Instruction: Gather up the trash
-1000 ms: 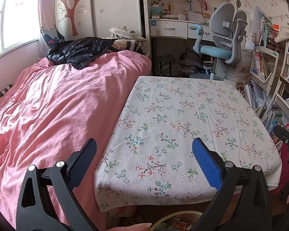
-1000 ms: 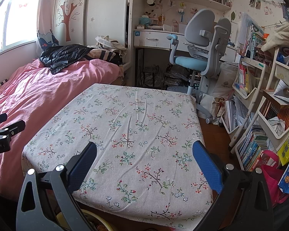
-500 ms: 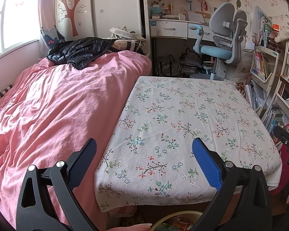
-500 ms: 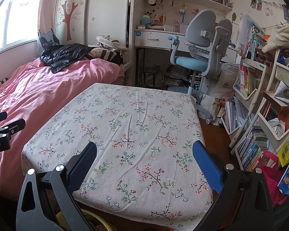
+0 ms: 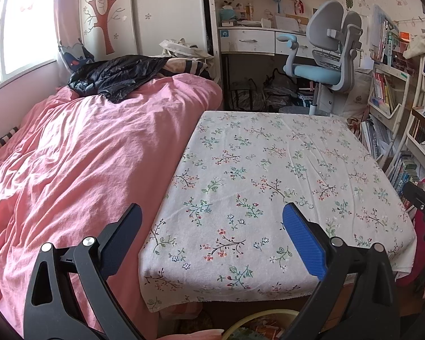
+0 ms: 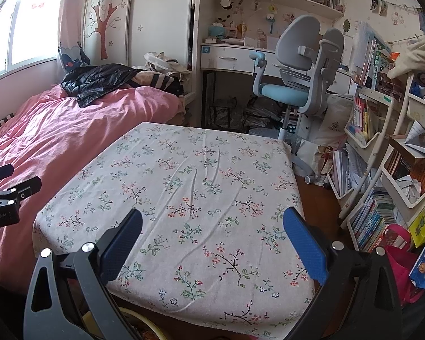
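Note:
A table with a floral cloth (image 5: 269, 170) fills the middle of both views (image 6: 201, 192). I see no loose trash on it. My left gripper (image 5: 212, 226) is open and empty over the table's near left edge. My right gripper (image 6: 212, 232) is open and empty over the near edge. A yellow-rimmed bin (image 5: 255, 324) with colourful scraps inside sits below the table's near edge; its rim also shows in the right wrist view (image 6: 138, 318). The right gripper shows at the left view's right edge (image 5: 423, 206), the left gripper at the right view's left edge (image 6: 5, 198).
A bed with a pink cover (image 5: 70, 170) lies against the table's left side, with a black jacket (image 5: 113, 76) at its far end. A grey and blue desk chair (image 6: 291, 85) and a desk stand behind. Bookshelves (image 6: 382, 170) crowd the right.
The right wrist view has drifted slightly; the table sits a touch lower and nearer. Both grippers stay open and empty.

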Available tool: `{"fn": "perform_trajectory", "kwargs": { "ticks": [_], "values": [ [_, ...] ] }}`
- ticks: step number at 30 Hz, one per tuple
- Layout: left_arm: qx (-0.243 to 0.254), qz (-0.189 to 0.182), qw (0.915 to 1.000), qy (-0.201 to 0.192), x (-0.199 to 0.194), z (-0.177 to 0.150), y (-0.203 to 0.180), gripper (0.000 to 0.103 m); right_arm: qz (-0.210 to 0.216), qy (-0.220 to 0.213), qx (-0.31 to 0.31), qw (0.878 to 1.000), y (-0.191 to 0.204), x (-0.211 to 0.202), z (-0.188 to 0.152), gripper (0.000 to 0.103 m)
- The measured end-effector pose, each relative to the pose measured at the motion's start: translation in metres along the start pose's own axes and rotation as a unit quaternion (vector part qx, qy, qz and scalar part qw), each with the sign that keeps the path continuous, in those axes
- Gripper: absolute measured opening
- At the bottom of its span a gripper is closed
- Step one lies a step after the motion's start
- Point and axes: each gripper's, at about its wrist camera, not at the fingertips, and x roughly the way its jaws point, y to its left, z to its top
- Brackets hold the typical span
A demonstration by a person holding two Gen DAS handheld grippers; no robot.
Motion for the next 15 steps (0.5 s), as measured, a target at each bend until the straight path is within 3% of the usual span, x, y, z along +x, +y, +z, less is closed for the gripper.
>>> {"fn": "perform_trajectory", "kwargs": {
  "ticks": [5, 9, 15],
  "values": [
    [0.004, -0.005, 1.0, 0.002, -0.001, -0.001, -0.004, 0.096, 0.012, 0.013, -0.022, 1.0, 0.008, 0.009, -0.002, 0.095],
    [-0.018, -0.05, 0.9986, -0.004, -0.006, -0.004, 0.001, 0.096, 0.024, 0.034, -0.039, 0.998, 0.016, 0.025, -0.005, 0.095],
    [-0.002, -0.026, 0.9996, -0.006, -0.004, -0.003, -0.004, 0.096, 0.033, 0.073, -0.013, 0.997, 0.005, 0.062, -0.004, 0.095]
  ]
}}
